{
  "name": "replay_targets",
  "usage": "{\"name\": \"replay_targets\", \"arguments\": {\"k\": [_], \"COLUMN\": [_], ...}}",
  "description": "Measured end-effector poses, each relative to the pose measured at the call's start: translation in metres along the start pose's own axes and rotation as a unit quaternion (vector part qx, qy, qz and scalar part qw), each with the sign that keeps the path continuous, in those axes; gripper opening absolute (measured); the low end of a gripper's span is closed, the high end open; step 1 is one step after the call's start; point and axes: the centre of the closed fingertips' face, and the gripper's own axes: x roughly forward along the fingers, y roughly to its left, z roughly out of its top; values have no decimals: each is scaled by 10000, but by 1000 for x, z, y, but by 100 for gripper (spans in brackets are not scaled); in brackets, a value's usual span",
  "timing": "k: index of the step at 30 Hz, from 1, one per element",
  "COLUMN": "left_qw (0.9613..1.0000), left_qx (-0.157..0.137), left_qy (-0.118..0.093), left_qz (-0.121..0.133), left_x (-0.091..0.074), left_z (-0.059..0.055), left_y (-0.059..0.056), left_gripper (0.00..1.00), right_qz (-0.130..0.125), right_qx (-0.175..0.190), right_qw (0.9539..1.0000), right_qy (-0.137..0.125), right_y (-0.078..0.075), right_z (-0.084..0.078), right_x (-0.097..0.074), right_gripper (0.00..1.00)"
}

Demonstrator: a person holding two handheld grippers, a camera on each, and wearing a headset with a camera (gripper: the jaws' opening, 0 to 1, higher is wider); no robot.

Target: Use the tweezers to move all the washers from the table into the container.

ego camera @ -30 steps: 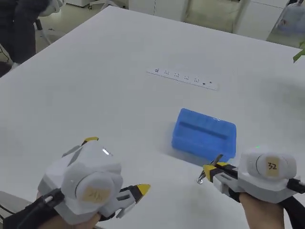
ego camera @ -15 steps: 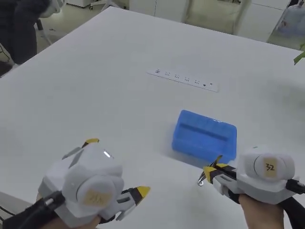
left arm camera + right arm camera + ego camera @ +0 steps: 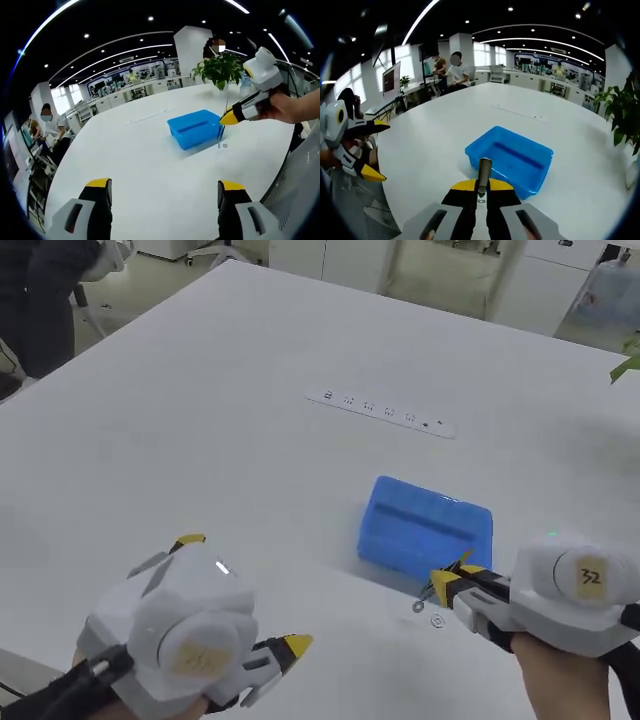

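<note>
Blue container (image 3: 430,522) sits on the white table (image 3: 200,440), with a power strip (image 3: 380,410) well beyond it. The right claw (image 3: 447,583) is clamped on the tweezers (image 3: 430,592), whose tip points down just in front of the container. A small washer (image 3: 437,621) lies on the table beside that tip. The left claw (image 3: 243,590) hovers with its jaws wide apart

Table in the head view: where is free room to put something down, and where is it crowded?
Free: the table between the power strip and the blue container, and the patch left of the container, up to the left gripper. Crowded: the container's near edge, where two washers lie by the right gripper and its tweezers.
</note>
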Motion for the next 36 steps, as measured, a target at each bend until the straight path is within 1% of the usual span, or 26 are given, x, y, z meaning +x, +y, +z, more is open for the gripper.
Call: {"name": "replay_targets", "arguments": {"k": [2, 4, 9, 13, 15, 18, 19, 22, 23, 25, 26, 28, 30, 31, 36], "left_qw": [10000, 10000, 10000, 10000, 10000, 9996, 9993, 9981, 9974, 9964, 9955, 9934, 9922, 9909, 9878], "left_qx": [-2, -14, 0, 17, 4, 38, 78, 186, 217, 274, 302, 316, 337, 354, 454], "left_qy": [-5, -14, -1, 3, -25, -88, -138, -246, -279, -370, -465, -585, -660, -709, -783], "left_qz": [6, 12, 23, -1, -88, -279, -353, -530, -623, -713, -768, -931, -1005, -1084, -1269], "left_x": [0, 0, 0, 0, 0, -1, -1, 3, 6, 8, 10, 13, 15, 17, 24], "left_z": [0, 0, 0, 0, 2, 7, 10, 19, 25, 36, 46, 59, 69, 75, 92], "left_y": [0, 1, 1, 0, -3, -11, -15, -23, -27, -32, -35, -43, -47, -51, -62], "left_gripper": [89, 89, 89, 89, 89, 84, 82, 79, 78, 75, 75, 72, 69, 68, 63], "right_qz": [-15, -24, -11, 1, -23, -19, -30, -71, -97, -102, -120, -123, -123, -119, -104], "right_qx": [-40, -87, -74, -21, -1, 64, 74, 109, 125, 198, 226, 274, 331, 345, 409], "right_qw": [10000, 9999, 9999, 10000, 10000, 9999, 9999, 9997, 9995, 9992, 9991, 9988, 9985, 9985, 9983], "right_qy": [-67, -76, -75, -16, 8, 96, 116, 223, 273, 325, 352, 397, 410, 418, 391], "right_y": [0, -1, -1, 1, 1, -1, -2, -5, -7, -10, -12, -14, -14, -13, -10], "right_z": [7, 9, 9, 1, -4, -13, -16, -28, -33, -39, -43, -48, -50, -51, -50], "right_x": [-1, 0, 2, 1, -1, -3, -4, -6, -6, -7, -7, -6, -6, -6, -5], "right_gripper": [2, 2, 2, 2, 2, 2, 2, 2, 2, 2, 2, 2, 2, 2, 2]}}
